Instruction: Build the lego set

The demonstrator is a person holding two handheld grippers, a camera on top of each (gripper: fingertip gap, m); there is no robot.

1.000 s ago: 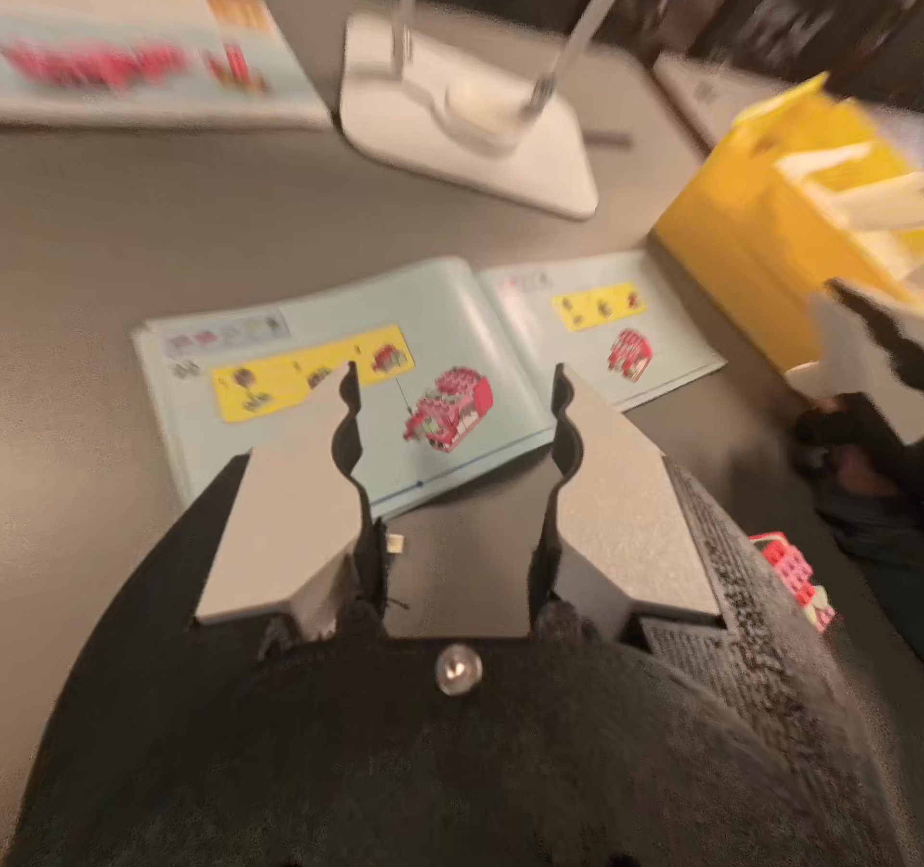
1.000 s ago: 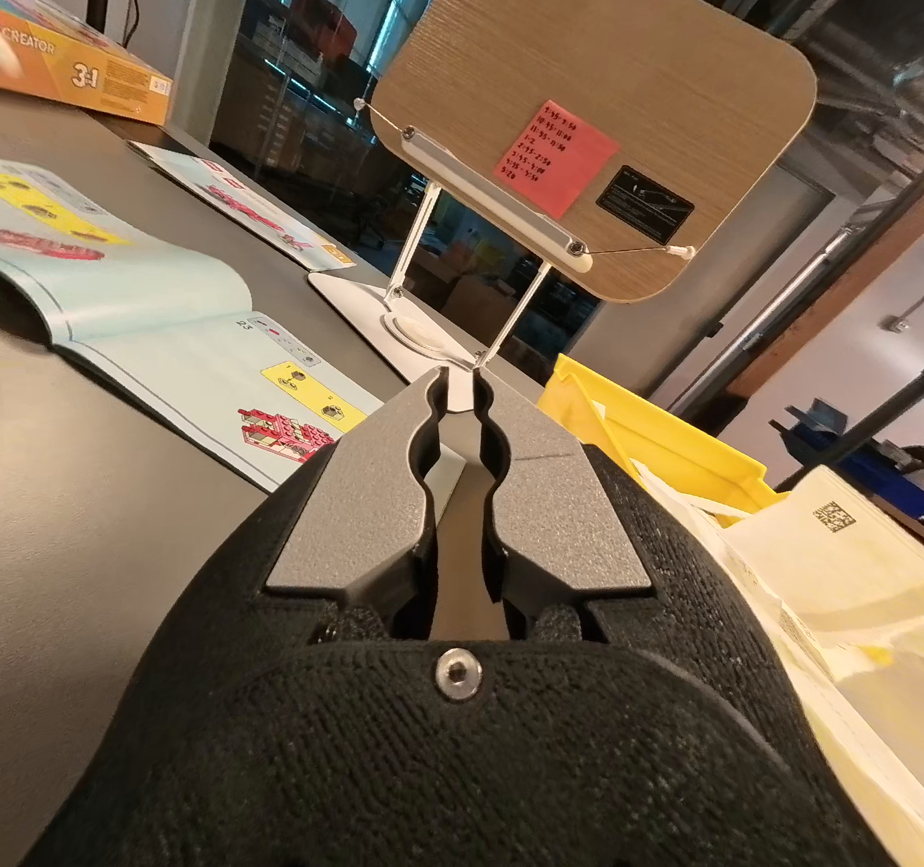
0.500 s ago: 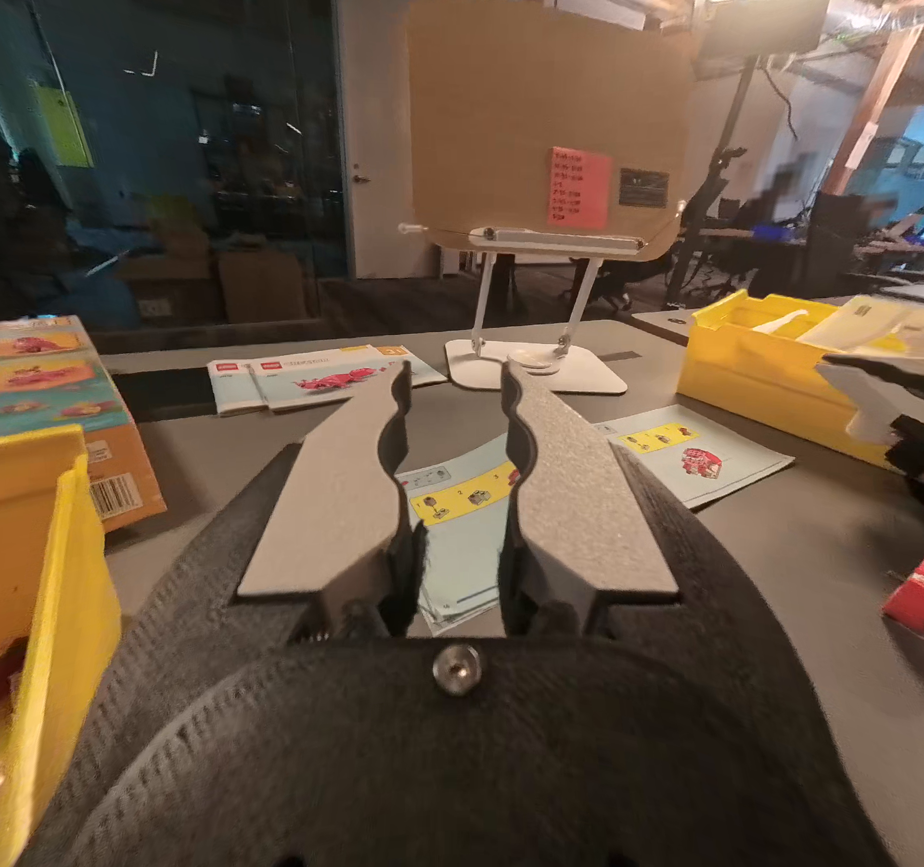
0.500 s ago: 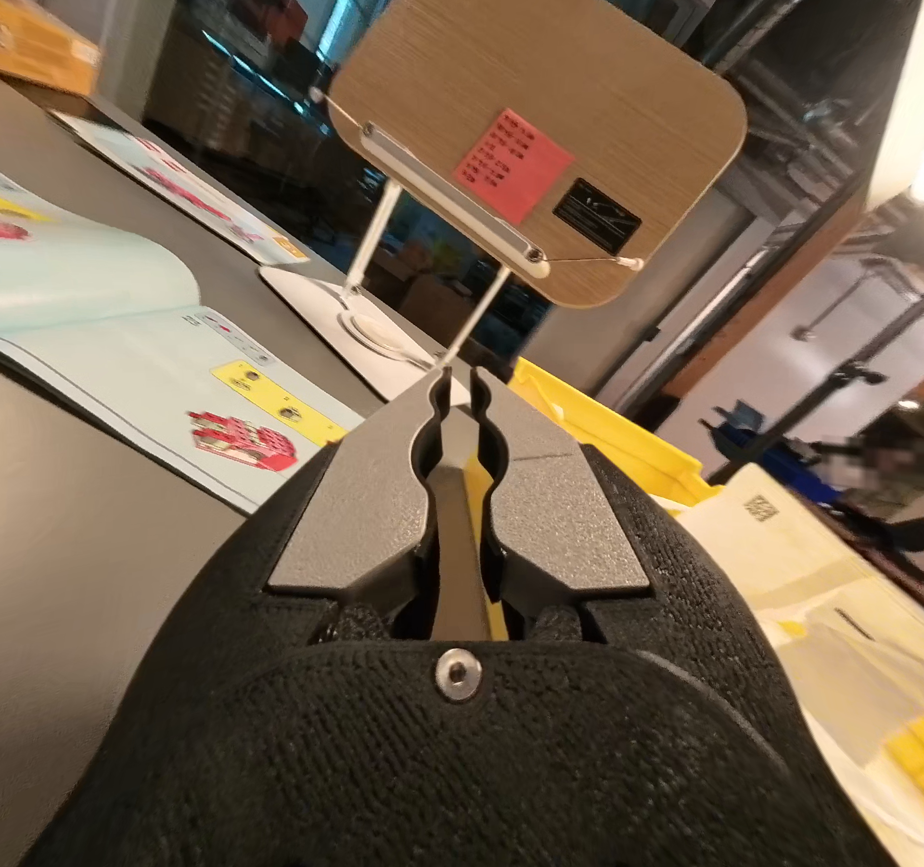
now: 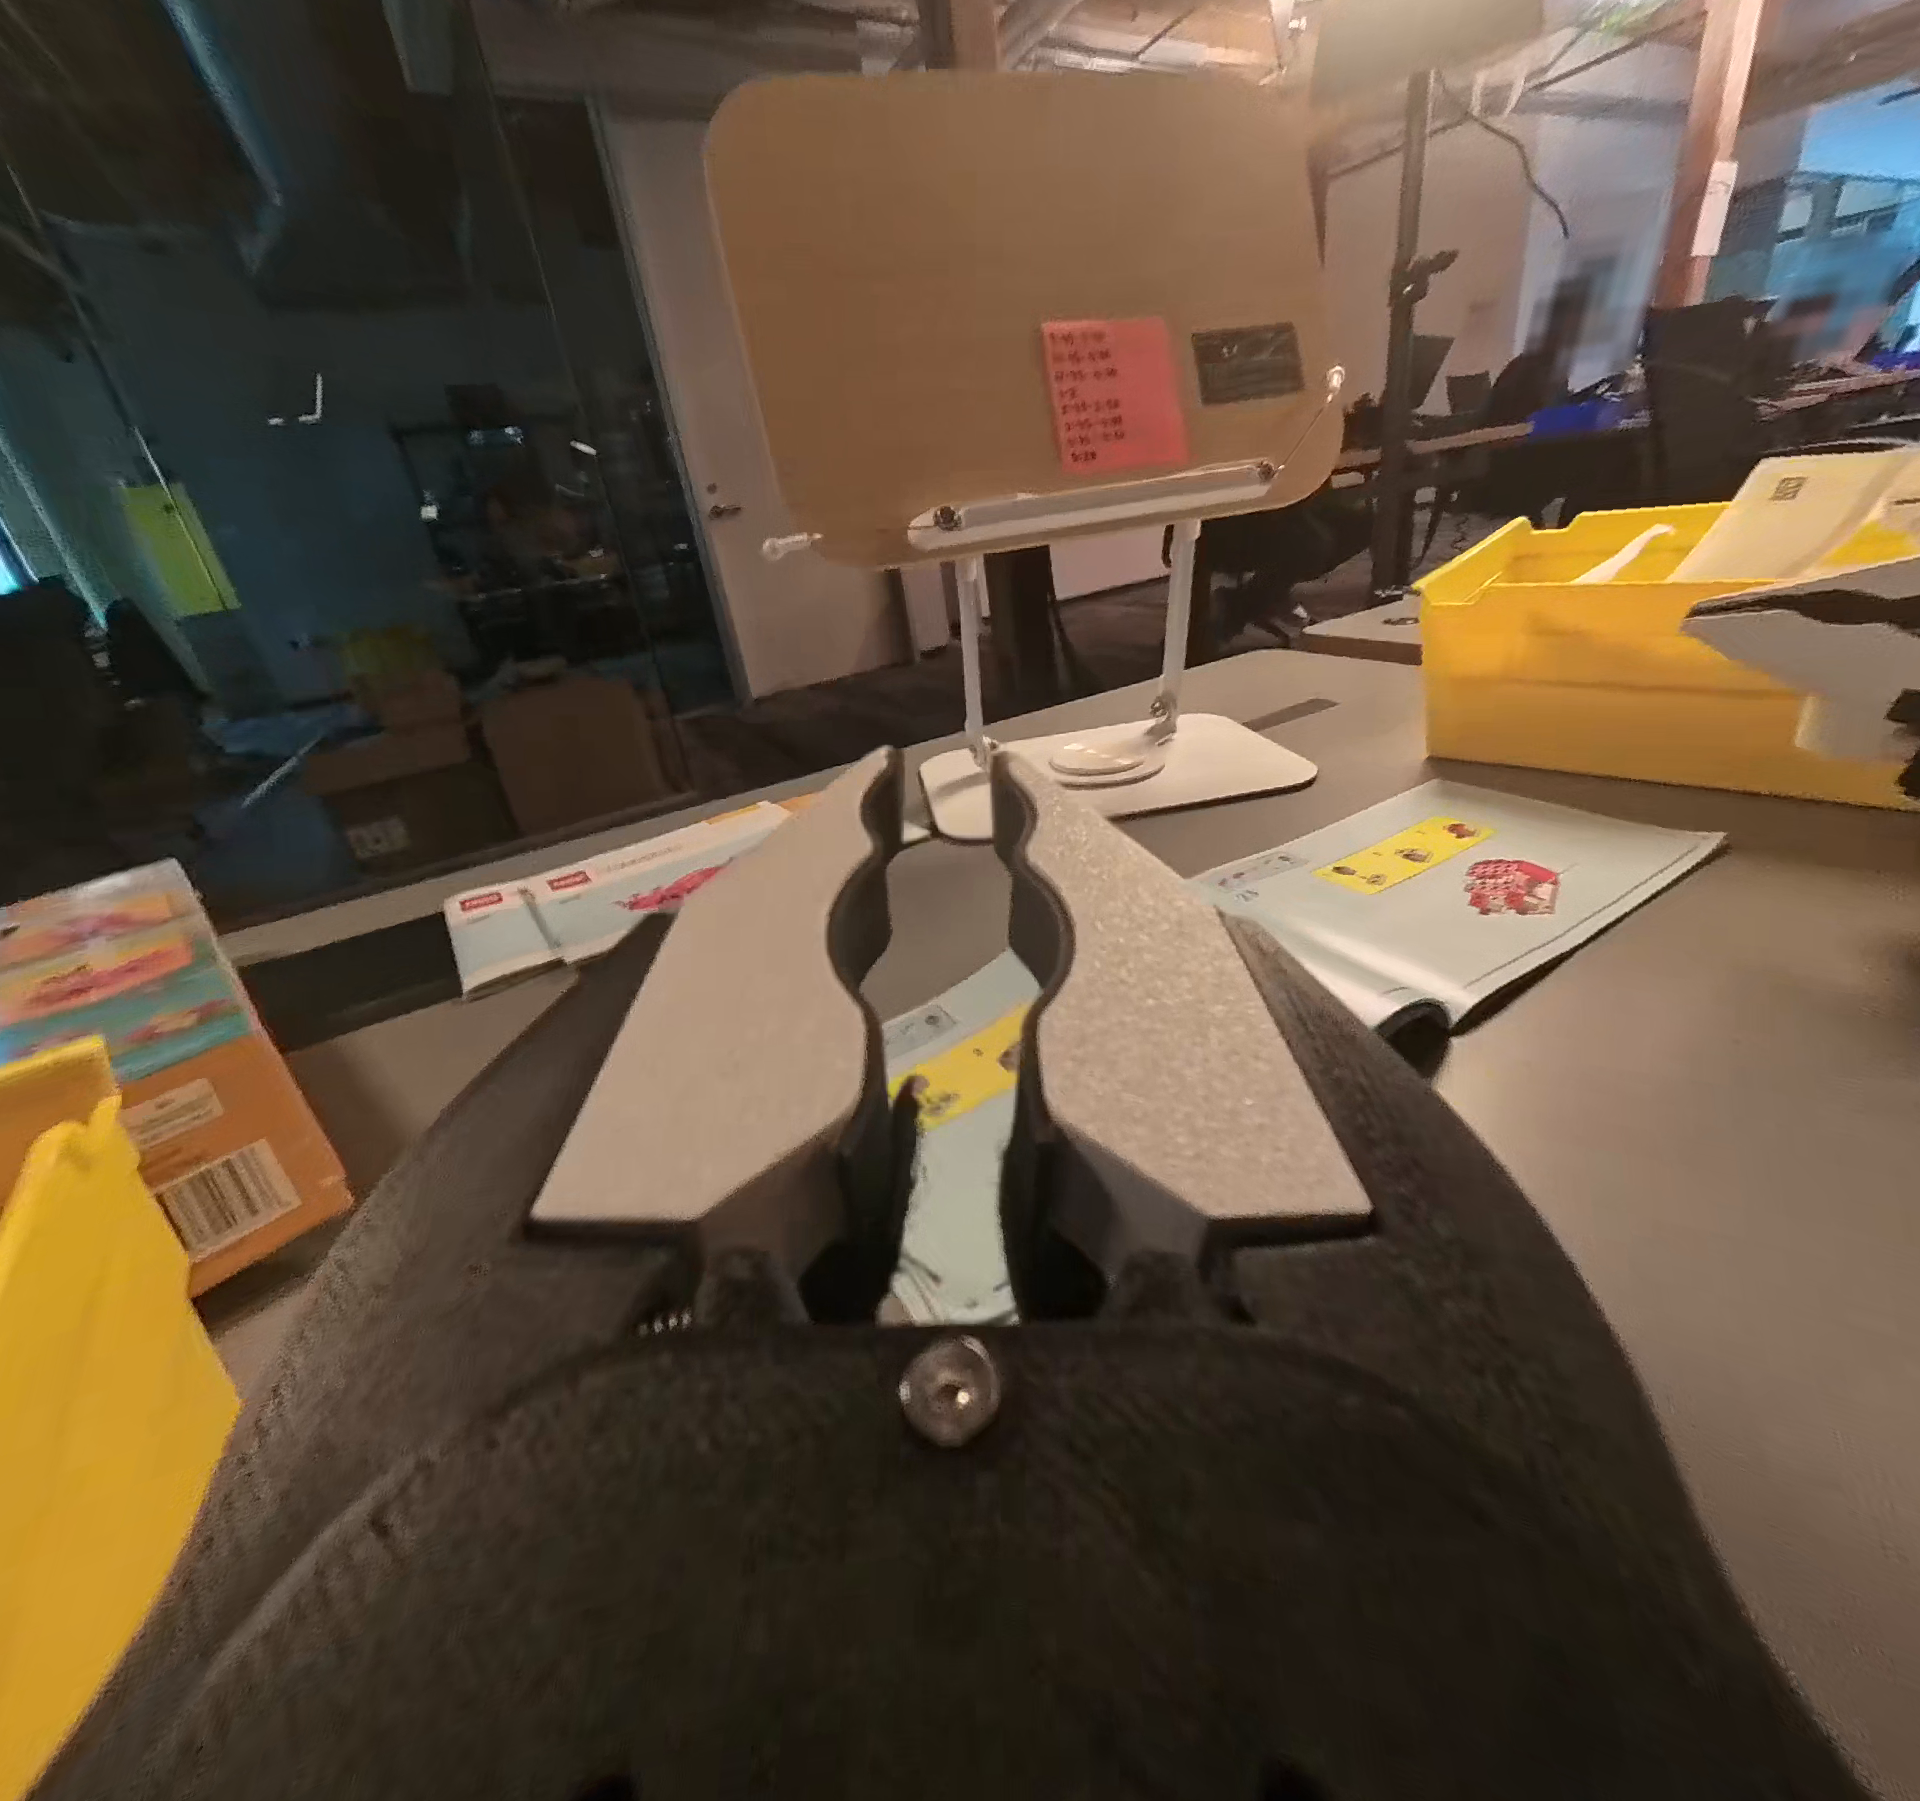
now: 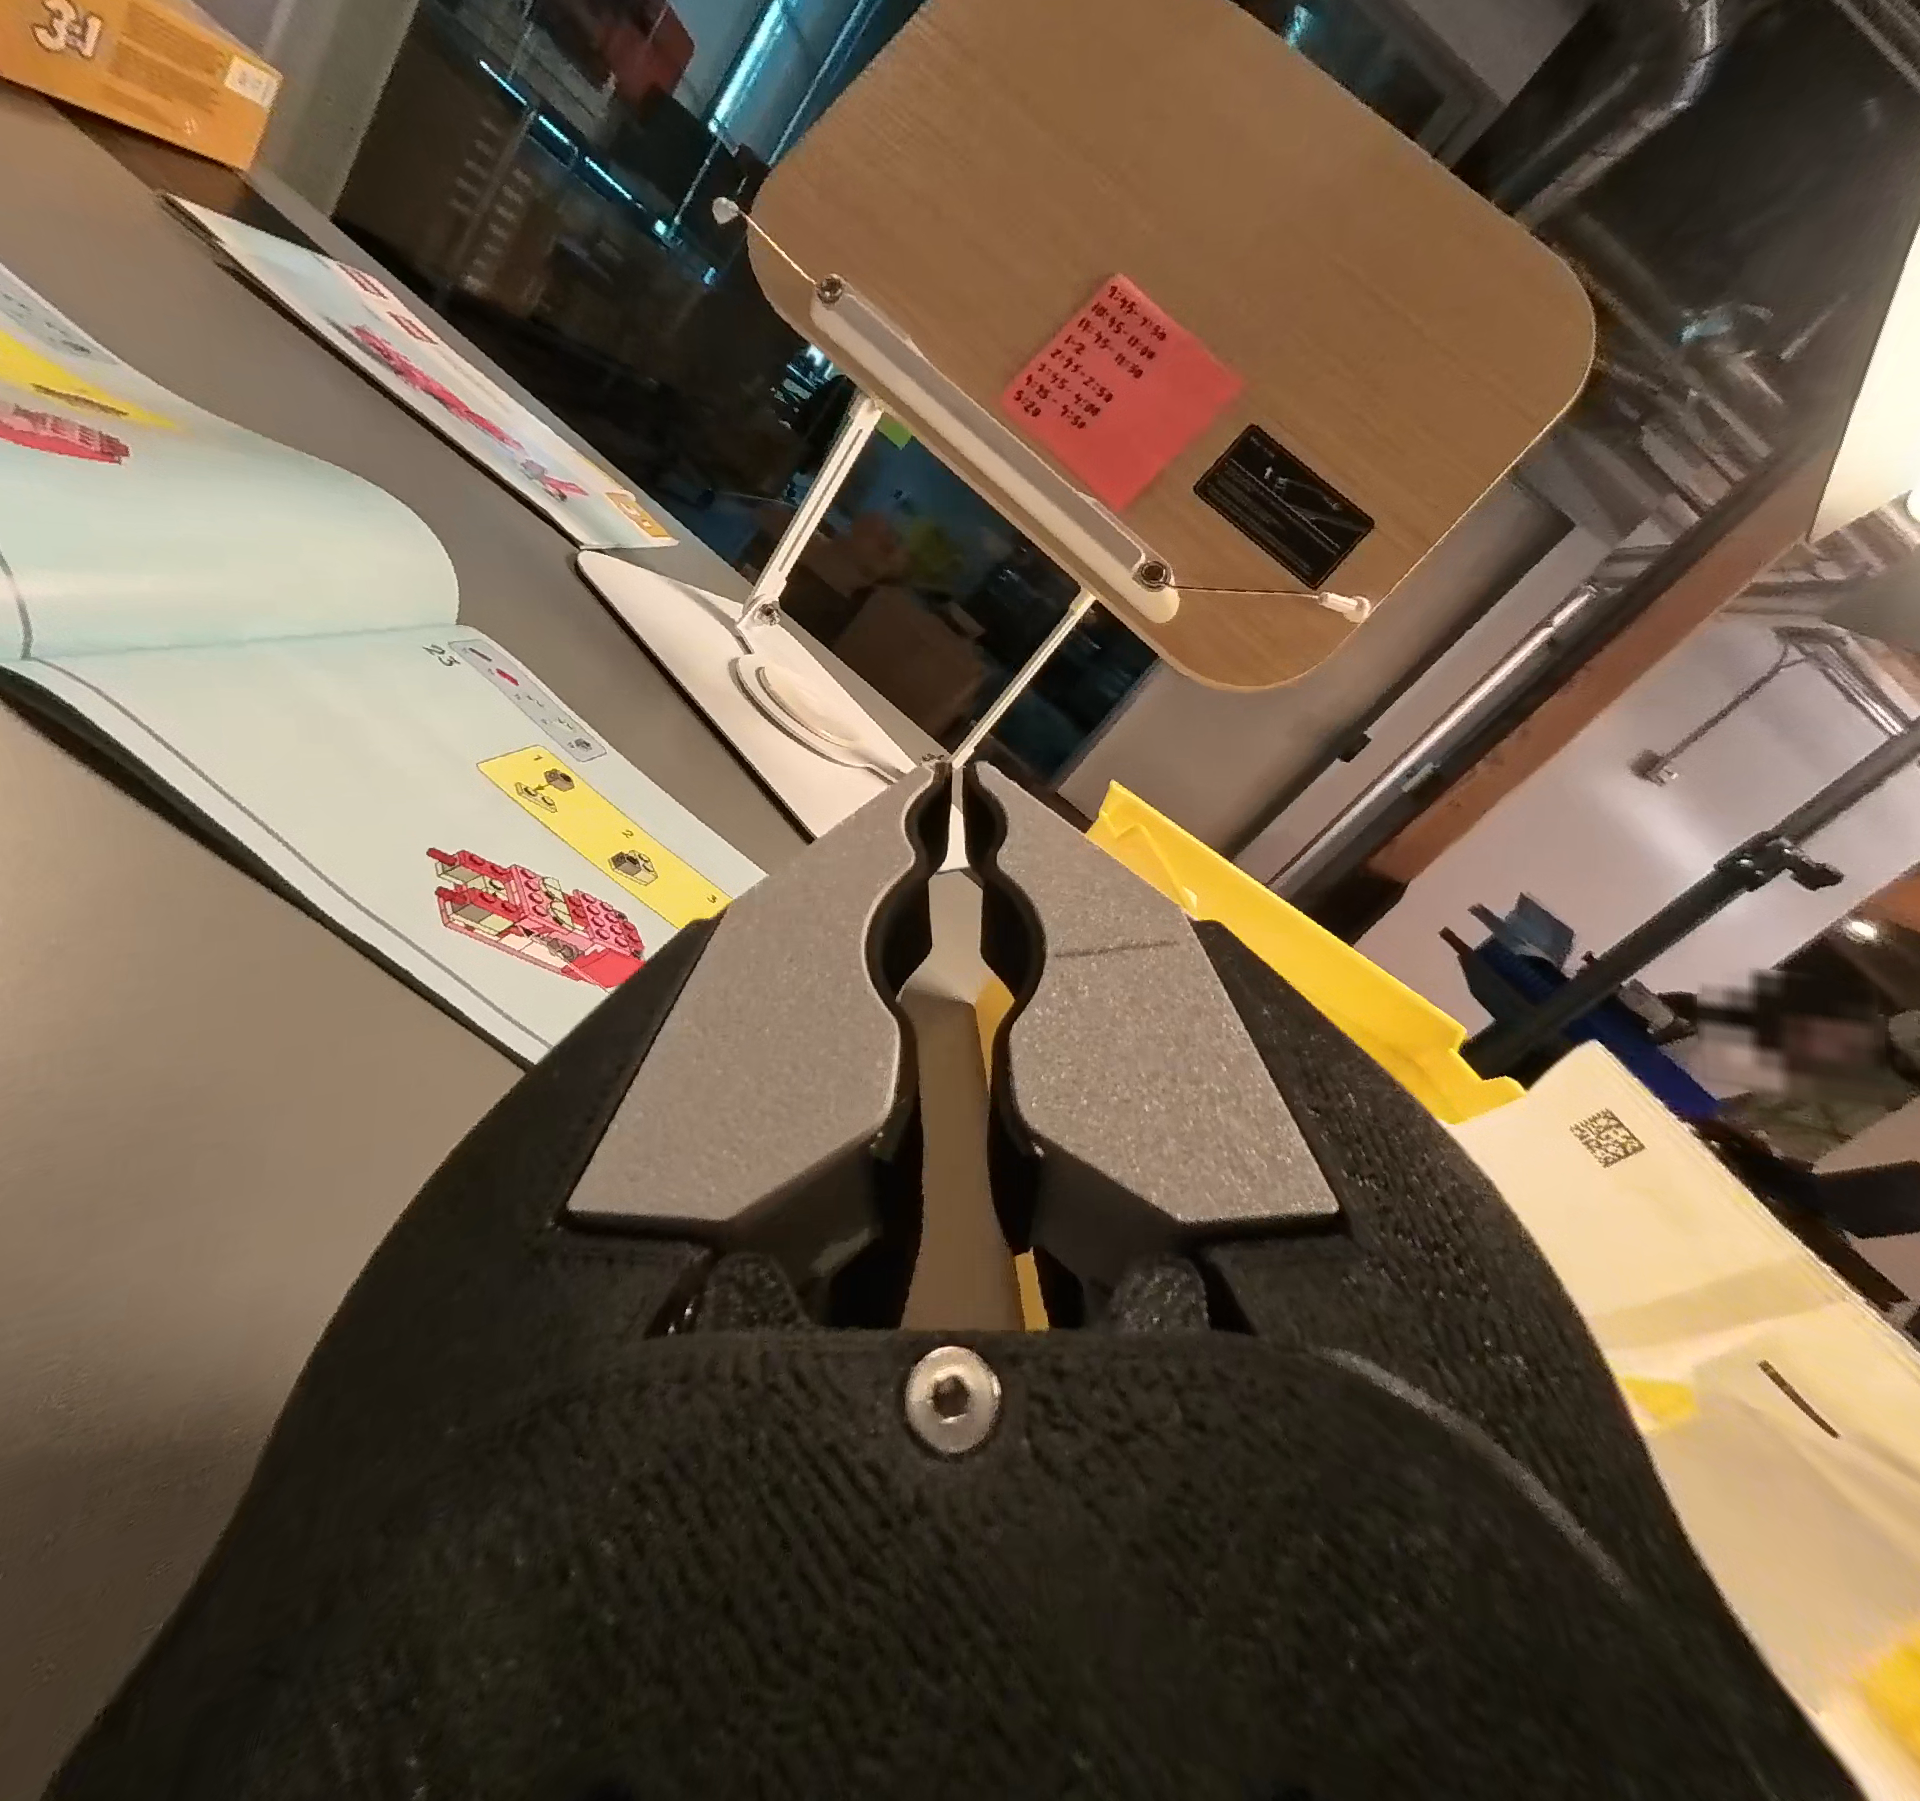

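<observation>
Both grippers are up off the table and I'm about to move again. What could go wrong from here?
1. The right gripper, fingers nearly together with nothing between them, points at the book stand's thin leg; pushing forward could tip it.
2. The left gripper hangs over the open instruction booklet; dropping could crease its pages.
3. The yellow bin is close by the right gripper.

My left gripper (image 5: 943, 795) hangs in the air over the open booklet (image 5: 1455, 904) on the grey table (image 5: 1662, 1128). My two grey fingers (image 5: 748, 1003) sit a little apart with nothing between them. The booklet is pale blue with a red brick model drawn on it. My right gripper (image 6: 954, 793) is low by the yellow bin (image 6: 1299, 930), and its tips almost touch.
</observation>
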